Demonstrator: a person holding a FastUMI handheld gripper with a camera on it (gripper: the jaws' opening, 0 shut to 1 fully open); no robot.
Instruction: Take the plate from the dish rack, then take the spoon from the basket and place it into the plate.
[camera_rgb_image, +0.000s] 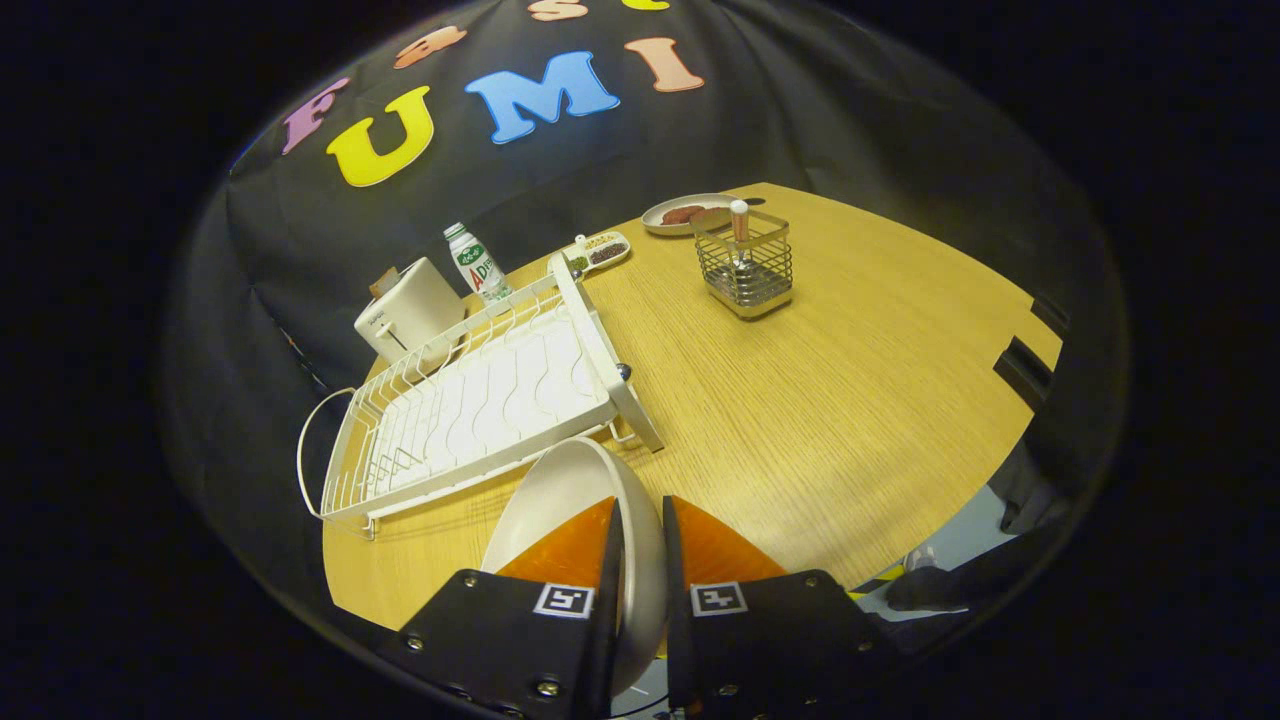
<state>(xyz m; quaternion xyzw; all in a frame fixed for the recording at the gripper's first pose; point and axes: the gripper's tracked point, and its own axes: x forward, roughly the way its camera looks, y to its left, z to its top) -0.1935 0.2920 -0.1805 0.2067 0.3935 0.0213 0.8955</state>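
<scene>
The gripper is pinched on the rim of one white plate, held on edge between both fingers, above the table. At 11 o'clock just beyond, one white dish rack is seen, w/ no dishes. At 1 o'clock, far, one wire basket holds one spoon. Behind the rack: one toaster, one bottle, label not readable.

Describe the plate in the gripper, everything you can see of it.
The plate is plain white, smooth and glossy like ceramic or melamine, round with a shallow dished inside. It stands on edge, tilted, its rim pinched between the gripper fingers, which are shut on it. It is held above the wooden table, just in front of the near end of the white dish rack. Nothing lies in it.
</scene>
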